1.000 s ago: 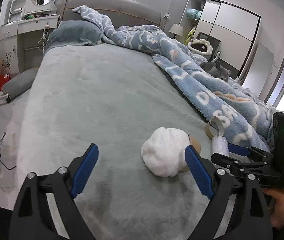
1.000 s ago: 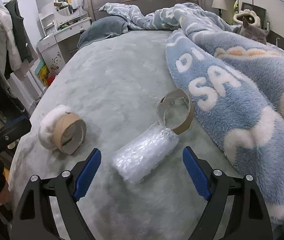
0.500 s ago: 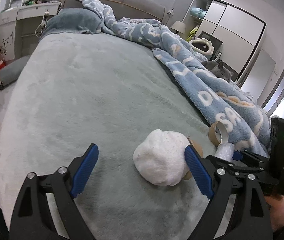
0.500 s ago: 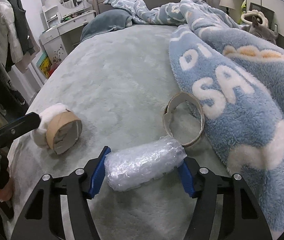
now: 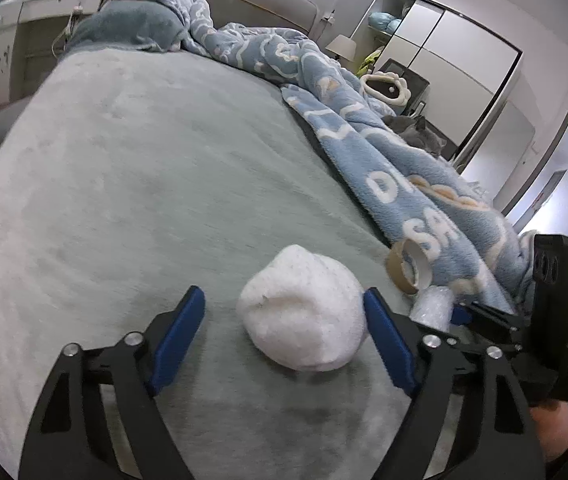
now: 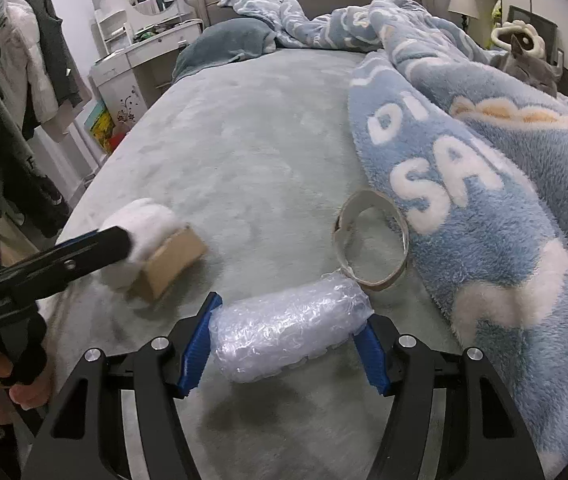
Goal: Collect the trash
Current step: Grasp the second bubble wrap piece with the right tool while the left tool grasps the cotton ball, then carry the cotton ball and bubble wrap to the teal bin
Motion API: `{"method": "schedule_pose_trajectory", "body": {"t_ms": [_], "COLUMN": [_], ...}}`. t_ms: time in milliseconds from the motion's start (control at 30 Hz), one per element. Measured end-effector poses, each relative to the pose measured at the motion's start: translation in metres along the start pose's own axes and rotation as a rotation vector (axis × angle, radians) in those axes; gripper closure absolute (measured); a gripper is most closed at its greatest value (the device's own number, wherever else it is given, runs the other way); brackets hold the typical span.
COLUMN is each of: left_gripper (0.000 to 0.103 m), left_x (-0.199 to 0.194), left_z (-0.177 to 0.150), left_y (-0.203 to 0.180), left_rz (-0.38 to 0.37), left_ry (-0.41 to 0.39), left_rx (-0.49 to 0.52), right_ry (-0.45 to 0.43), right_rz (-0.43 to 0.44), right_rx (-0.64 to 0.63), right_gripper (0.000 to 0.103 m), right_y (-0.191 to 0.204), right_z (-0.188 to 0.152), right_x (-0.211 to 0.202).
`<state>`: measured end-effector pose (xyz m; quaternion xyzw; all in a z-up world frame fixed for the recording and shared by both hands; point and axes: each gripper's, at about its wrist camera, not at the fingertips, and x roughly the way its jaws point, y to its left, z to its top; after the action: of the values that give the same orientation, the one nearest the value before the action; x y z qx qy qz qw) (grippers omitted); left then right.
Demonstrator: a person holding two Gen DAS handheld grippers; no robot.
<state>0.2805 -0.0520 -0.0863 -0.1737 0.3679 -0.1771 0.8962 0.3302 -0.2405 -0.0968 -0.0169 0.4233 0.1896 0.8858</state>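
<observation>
A white fluffy wad (image 5: 304,316) lies on the grey bedspread with a brown cardboard piece (image 6: 171,260) against its far side. My left gripper (image 5: 284,320) straddles the wad, its jaws closing. The right pad touches the wad; the left pad stands a little apart. One of its fingers (image 6: 95,244) shows in the right wrist view, against the wad (image 6: 139,220). My right gripper (image 6: 284,344) is shut on a bubble wrap roll (image 6: 288,336), one pad pressing on each end. A cardboard ring (image 6: 372,248) stands on edge just beyond the roll (image 5: 434,308).
A blue fleece blanket (image 6: 484,160) is heaped along the right side of the bed, touching the cardboard ring (image 5: 404,268). A grey cat (image 5: 416,132) lies behind the blanket. Pillow (image 5: 131,28) and headboard are far back. The bed's left edge drops toward hanging clothes (image 6: 23,60).
My right gripper closed on the bubble wrap roll and has kept hold. The left gripper came closer to the wad and its jaws narrowed. The cardboard behind the wad now looks squashed.
</observation>
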Motion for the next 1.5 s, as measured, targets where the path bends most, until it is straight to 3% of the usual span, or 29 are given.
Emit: {"method": "schedule_pose_trajectory", "body": {"t_ms": [167,367,467,933,1500], "left_gripper": [0.034,0.055,0.059,0.060,0.059], "left_x": [0.002,-0.002,-0.009,-0.057,-0.134], "left_z": [-0.004,-0.010,-0.013,-0.024,-0.054], "left_y": [-0.009,-0.022,-0.023,-0.030,-0.004], "left_rz": [-0.028,-0.020,-0.005,0.049,0.151], "left_ry": [0.019,0.007,-0.005,-0.013,0.003], "left_rx": [0.019,0.076,0.080,0.162,0.237], "right_ry": [-0.014,-0.029,-0.034,-0.082,-0.121], "right_rz": [0.005,-0.001,-0.007,-0.017,-0.015], "right_rx": [0.005,0.018,0.023,0.042,0.040], "right_gripper": [0.039,0.039,0.039,0.039,0.039], "right_y": [0.003,0.007,0.010,0.046,0.116], "right_z": [0.001,-0.001,-0.004,-0.018,-0.040], "right_x": [-0.008,-0.018,-0.023,-0.051,-0.077]}}
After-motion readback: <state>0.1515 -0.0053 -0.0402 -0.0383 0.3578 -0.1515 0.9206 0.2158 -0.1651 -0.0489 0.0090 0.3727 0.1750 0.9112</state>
